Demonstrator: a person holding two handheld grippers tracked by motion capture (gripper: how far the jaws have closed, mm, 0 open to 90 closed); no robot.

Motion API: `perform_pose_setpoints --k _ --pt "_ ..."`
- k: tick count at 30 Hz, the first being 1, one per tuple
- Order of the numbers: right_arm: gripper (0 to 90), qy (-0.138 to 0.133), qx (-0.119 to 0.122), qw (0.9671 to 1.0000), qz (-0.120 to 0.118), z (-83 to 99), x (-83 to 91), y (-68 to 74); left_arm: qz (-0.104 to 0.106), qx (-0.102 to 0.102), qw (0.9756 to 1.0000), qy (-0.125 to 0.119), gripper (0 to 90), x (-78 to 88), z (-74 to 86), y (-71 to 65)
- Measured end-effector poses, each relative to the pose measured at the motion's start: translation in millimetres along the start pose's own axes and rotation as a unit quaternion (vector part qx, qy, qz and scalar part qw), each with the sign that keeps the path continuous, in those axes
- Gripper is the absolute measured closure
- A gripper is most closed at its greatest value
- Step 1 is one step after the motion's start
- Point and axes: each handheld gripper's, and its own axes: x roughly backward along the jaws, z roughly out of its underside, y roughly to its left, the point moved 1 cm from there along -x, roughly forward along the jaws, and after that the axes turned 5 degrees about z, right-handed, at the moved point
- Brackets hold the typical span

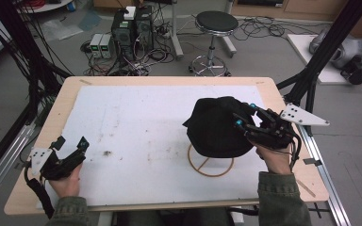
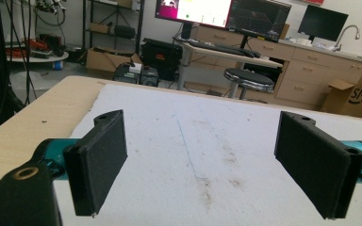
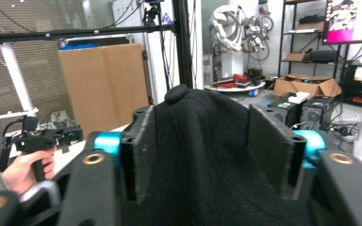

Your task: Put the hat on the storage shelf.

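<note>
A black knitted cap (image 1: 216, 127) is held up over the right part of the white mat, above a tan wooden ring (image 1: 210, 165) that lies flat on the mat. My right gripper (image 1: 245, 117) is shut on the cap from the right side. In the right gripper view the cap (image 3: 207, 155) bulges between the two pads, its top button (image 3: 179, 93) upward. My left gripper (image 1: 70, 143) rests near the table's left front edge, open, with nothing between its pads (image 2: 101, 165).
The white mat (image 1: 141, 122) covers most of the wooden table (image 1: 61, 101) and carries faint brown stains. Black frame posts (image 1: 320, 56) stand at the right rear corner. A stool (image 1: 214, 33) and computer boxes (image 1: 132, 28) stand on the floor beyond the far edge.
</note>
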Motion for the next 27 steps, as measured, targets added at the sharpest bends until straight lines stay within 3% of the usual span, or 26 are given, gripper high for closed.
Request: perform_pose_setpoints --k 8,15,18,25,27 --pt "30.1 -0.031 -0.015 0.9987 0.039 -4.8 7.7 -2.5 0.004 0.0 1.0 -0.002 17.6 0.0 -0.2 -0.4" --pt "27.9 -0.063 -0.018 0.9944 0.083 -11.0 19.0 -5.1 0.004 0.001 1.0 -0.002 17.6 -0.2 -0.1 -0.5" --pt "26.2 -0.077 -0.011 0.9896 0.121 -10.3 22.4 -7.7 0.003 0.0 1.0 -0.003 17.6 -0.1 -0.2 -1.0" --pt "24.1 -0.09 -0.016 0.9808 0.172 -5.6 27.4 -18.1 0.001 -0.001 1.0 -0.002 17.6 1.0 -0.3 -0.6" --pt "23.4 -0.091 -0.012 0.9769 0.193 -4.0 28.2 -20.7 0.001 -0.001 1.0 -0.002 17.6 1.4 -0.2 -0.4"
